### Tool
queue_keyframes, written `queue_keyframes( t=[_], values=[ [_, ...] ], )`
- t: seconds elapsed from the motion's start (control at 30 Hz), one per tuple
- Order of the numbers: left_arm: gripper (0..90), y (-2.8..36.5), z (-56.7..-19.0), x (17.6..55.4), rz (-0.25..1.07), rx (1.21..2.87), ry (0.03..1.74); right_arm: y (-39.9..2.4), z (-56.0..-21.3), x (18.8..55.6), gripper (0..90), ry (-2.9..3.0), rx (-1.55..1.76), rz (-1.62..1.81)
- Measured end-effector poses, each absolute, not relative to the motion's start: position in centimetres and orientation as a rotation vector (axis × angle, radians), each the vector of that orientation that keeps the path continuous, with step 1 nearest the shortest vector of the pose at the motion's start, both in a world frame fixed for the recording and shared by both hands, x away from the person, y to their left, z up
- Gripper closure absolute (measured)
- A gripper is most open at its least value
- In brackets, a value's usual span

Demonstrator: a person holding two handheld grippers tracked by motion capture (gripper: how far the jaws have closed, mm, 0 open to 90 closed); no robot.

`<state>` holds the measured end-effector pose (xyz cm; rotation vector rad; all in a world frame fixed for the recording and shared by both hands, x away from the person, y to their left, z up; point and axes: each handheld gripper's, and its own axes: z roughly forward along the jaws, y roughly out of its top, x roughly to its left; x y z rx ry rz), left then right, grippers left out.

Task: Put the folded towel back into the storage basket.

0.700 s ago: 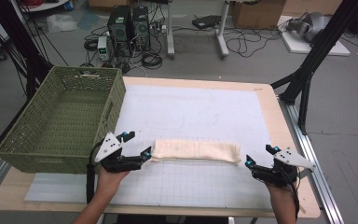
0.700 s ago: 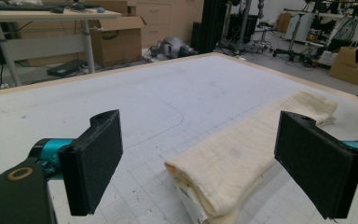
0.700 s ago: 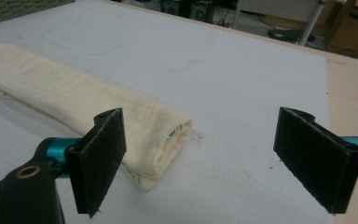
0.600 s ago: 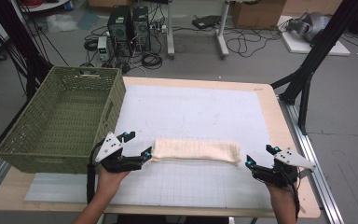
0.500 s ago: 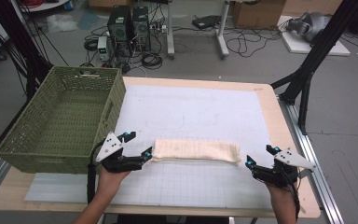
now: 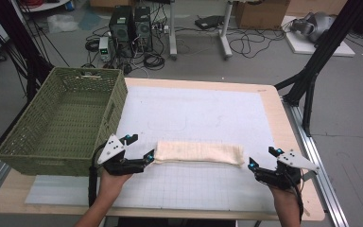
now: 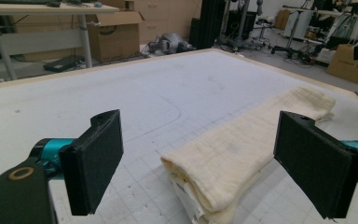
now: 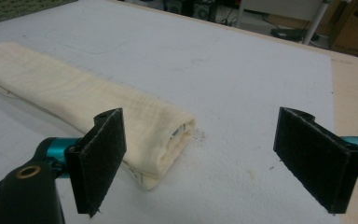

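Note:
A cream towel (image 6: 198, 152), folded into a long narrow strip, lies across the white grid mat (image 6: 198, 118) near the table's front. My left gripper (image 6: 143, 152) stands open at the towel's left end; in the left gripper view the folded end (image 7: 214, 182) sits between the two black pads (image 7: 95, 163), untouched. My right gripper (image 6: 261, 158) is open just right of the towel's right end; in the right gripper view that end (image 8: 168, 140) lies behind the left pad (image 8: 100, 156), with bare mat between the pads.
A green woven basket (image 6: 61, 124) stands at the table's left, close to my left hand. The wooden table edge (image 6: 295, 142) runs along the right. Black frame legs, computers and cables occupy the floor beyond the table.

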<state>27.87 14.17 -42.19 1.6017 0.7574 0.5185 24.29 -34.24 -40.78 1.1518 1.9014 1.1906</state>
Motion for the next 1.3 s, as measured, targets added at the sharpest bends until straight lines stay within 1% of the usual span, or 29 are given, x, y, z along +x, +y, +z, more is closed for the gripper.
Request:
queue_keyframes(
  t=[0.63, 0.83, 1.13, 1.3],
  values=[
    [16.5, 14.0, -40.3, 27.8, 0.508, 1.584, 0.741, -34.2, -40.8, 24.0, 15.3, 1.902, 1.153, 1.189],
    [16.5, 13.9, -40.0, 28.3, 0.474, 1.598, 0.762, -34.3, -40.8, 23.9, 15.3, 1.903, 1.154, 1.181],
    [16.7, 12.8, -40.9, 29.4, 0.440, 1.669, 0.825, -34.4, -41.0, 23.8, 15.3, 1.903, 1.162, 1.173],
    [21.2, 12.2, -41.6, 30.3, 0.425, 1.690, 0.865, -34.4, -41.0, 23.7, 15.5, 1.910, 1.165, 1.163]
  ],
)
